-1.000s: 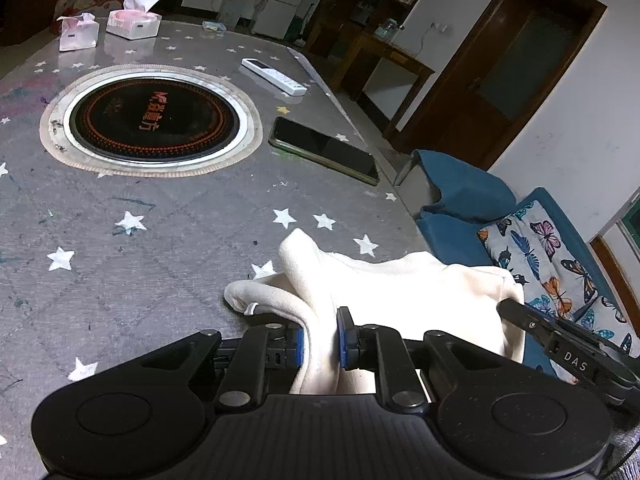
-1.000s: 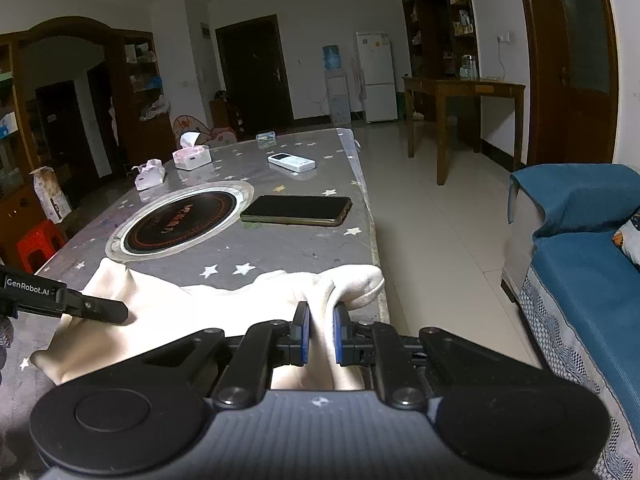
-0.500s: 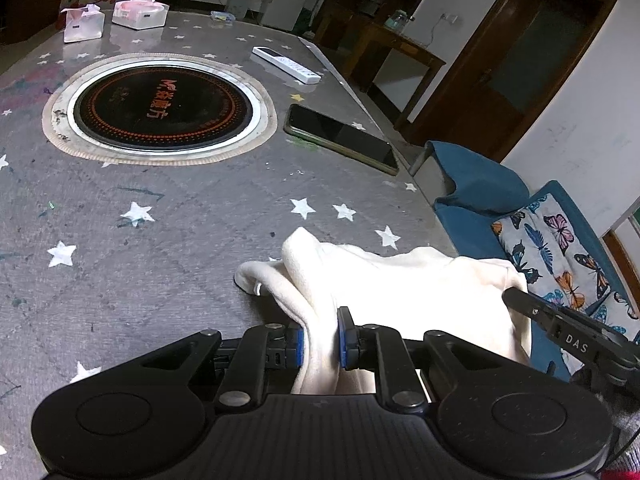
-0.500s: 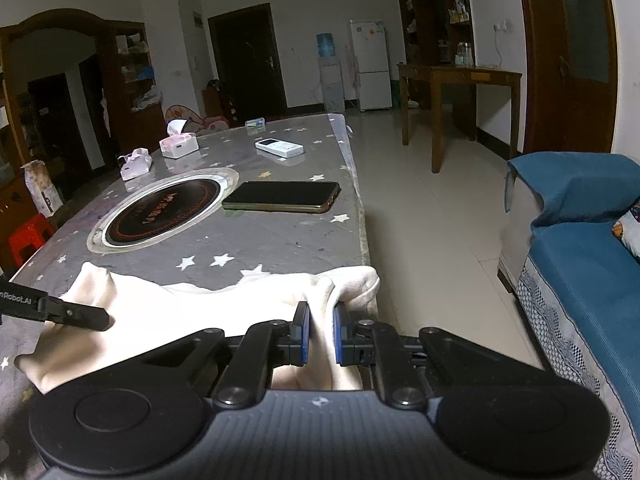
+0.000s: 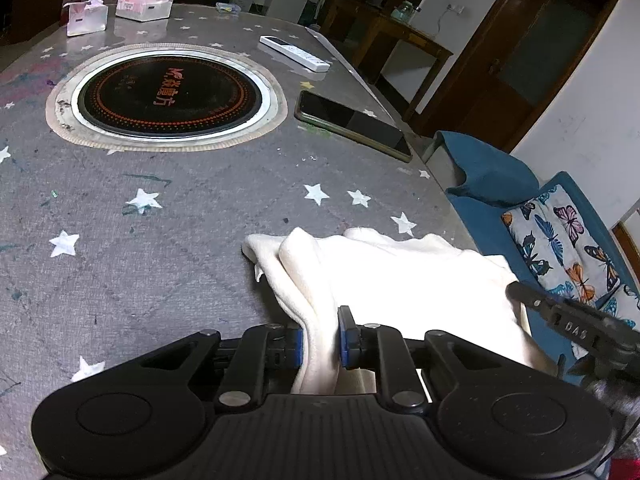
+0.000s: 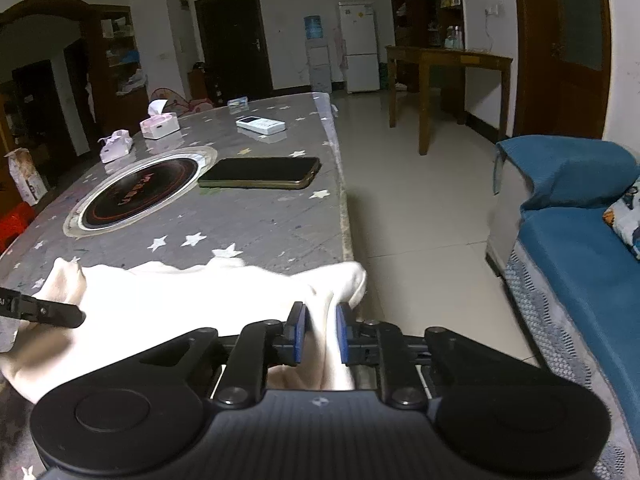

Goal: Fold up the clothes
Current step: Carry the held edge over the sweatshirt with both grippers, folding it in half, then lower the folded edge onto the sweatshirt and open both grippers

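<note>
Your left gripper [image 5: 320, 334] is clamped on a bunched fold of the cream garment [image 5: 400, 280], its blue pads pressed into the cloth from both sides at a narrow gap. Your right gripper [image 6: 320, 330] has the other end of the same garment [image 6: 180, 296] between its pads — those jaws have just been opening a little, yet the cloth between them is still pinched in a thick ridge, so it reads as held. The garment lies stretched between your two hands along the near edge of the grey star-patterned table [image 5: 160, 220], with its right end reaching the table's corner and hanging just past it in the right wrist view. In that view the tip of your left gripper shows as a dark bar at the garment's left end; in the left wrist view the tip of your right gripper juts in at the garment's right edge. Farther up the table sit a round black hotplate [image 5: 168, 96] set into the surface, a dark phone [image 5: 352, 126] just beside it, a white remote [image 5: 294, 53], and two pink tissue boxes [image 5: 144, 4] near the far end. A blue sofa [image 6: 580, 248] stands off to the right of the table — well apart from the garment.
</note>
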`<state>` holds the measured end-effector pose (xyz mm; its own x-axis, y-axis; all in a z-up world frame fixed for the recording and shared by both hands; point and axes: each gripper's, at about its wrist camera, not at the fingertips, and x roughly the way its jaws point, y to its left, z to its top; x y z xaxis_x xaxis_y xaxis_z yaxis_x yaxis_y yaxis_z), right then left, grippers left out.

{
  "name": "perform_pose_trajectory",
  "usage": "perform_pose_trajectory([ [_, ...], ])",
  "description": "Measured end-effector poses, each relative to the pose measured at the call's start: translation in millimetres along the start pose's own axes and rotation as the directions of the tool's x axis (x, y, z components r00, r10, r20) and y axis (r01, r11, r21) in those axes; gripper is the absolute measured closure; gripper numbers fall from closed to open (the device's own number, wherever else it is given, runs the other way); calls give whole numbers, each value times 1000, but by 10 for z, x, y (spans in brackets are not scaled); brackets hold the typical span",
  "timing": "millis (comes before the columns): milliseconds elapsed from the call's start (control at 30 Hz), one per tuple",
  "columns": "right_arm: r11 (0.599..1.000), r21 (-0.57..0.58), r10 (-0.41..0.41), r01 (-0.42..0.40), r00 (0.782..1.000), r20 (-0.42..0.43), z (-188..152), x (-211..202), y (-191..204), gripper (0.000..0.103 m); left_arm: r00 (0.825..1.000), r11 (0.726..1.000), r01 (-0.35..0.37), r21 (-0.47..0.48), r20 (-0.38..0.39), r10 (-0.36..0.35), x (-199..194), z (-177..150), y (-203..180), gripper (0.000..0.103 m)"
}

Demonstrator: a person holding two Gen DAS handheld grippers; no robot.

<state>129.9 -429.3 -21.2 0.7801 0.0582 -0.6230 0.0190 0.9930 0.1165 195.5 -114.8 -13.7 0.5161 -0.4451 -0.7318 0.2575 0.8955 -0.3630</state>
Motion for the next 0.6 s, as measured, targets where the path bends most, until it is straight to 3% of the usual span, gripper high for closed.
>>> perform_pose_trajectory([
  [233, 1000, -13, 12, -11, 999, 43, 40, -106, 69, 87, 1000, 1000, -8, -3, 0, 8, -14, -26, 41, 86],
  [467, 995, -52, 80, -80, 997, 7, 32, 66, 282, 87, 1000, 1000, -15, -6, -2, 15, -47, -40, 98, 86],
  [600, 996, -50, 73, -74, 997, -21, 41, 243, 309, 87, 1000, 1000, -16, -13, -6, 16, -42, -32, 135, 86],
])
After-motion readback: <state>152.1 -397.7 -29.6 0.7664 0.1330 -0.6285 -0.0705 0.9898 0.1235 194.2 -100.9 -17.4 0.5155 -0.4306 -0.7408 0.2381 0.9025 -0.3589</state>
